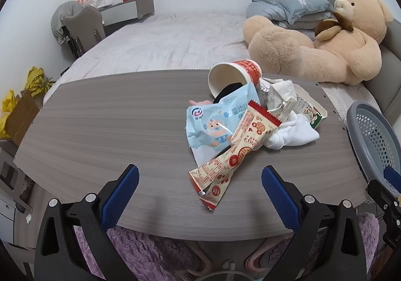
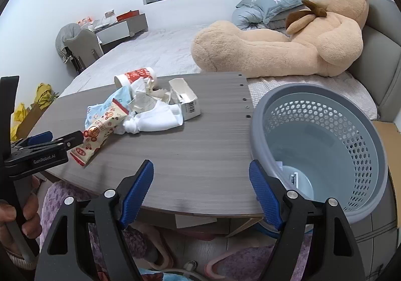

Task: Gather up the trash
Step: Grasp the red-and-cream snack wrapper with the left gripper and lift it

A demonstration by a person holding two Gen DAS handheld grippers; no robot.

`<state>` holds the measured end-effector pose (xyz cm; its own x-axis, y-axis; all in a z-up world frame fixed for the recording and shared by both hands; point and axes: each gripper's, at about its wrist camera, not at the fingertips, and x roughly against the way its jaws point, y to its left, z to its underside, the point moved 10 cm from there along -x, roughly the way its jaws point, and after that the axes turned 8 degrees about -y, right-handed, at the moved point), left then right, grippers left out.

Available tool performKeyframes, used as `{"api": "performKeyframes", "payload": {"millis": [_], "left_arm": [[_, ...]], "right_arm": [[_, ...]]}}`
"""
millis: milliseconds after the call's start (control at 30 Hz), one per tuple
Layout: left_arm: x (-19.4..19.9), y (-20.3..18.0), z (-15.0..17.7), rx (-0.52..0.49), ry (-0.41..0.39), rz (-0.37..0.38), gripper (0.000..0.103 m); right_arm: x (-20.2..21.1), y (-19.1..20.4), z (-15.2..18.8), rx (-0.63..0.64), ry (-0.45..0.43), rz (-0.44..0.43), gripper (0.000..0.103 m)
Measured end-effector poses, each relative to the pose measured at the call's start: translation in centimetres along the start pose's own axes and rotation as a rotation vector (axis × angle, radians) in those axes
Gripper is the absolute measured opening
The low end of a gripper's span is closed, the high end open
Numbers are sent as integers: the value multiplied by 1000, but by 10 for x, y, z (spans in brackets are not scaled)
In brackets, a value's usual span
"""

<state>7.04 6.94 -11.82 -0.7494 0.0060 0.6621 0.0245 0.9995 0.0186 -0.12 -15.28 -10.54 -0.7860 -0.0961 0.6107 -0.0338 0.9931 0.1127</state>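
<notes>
A heap of trash lies on the grey wooden table [image 1: 100, 125]: a tipped paper cup [image 1: 233, 75], a light blue packet [image 1: 213, 125], a long cream-and-red snack wrapper [image 1: 240, 150], crumpled paper [image 1: 279, 95], a white tissue wad [image 1: 293, 133] and an opened carton [image 1: 310, 110]. My left gripper [image 1: 200, 169] is open near the front edge, and the wrapper's near end lies between its fingers, apart from both pads. My right gripper [image 2: 200, 164] is open over bare table with nothing between its fingers. A grey perforated basket [image 2: 351, 143] stands just to its right, with a small white item at the bottom.
A bed with a large teddy bear [image 2: 288, 43] and folded bedding [image 2: 263, 5] lies beyond the table. A person's hand [image 2: 15, 205] holds the left gripper [image 2: 62, 140]. A chair [image 1: 85, 25] and yellow bags [image 1: 37, 80] stand far left. A purple rug [image 1: 140, 256] lies below.
</notes>
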Motion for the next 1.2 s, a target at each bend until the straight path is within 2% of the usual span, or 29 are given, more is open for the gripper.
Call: {"api": "performKeyframes", "payload": {"millis": [533,700,833,900,933,1000,1200], "left_arm": [[-37,-16,0,-48,5,14,94],[-42,-22,3,-58,23,26,70],[-40,-24,4,-38,39,64,54],[-37,-26,5,-27,43,85,42],[-35,-27,5,-26,44,93,41],[-32,-29,6,-29,42,103,31],[-23,-29,5,-10,46,124,23]], "right_arm": [[-25,3,12,0,71,3,75],[-29,1,14,-5,82,1,75],[-31,1,14,-7,85,0,75],[-32,1,15,-9,87,-1,75],[-32,1,15,-9,87,-2,75],[-33,2,15,-9,87,-6,75],[-32,3,13,-10,79,-17,75]]}}
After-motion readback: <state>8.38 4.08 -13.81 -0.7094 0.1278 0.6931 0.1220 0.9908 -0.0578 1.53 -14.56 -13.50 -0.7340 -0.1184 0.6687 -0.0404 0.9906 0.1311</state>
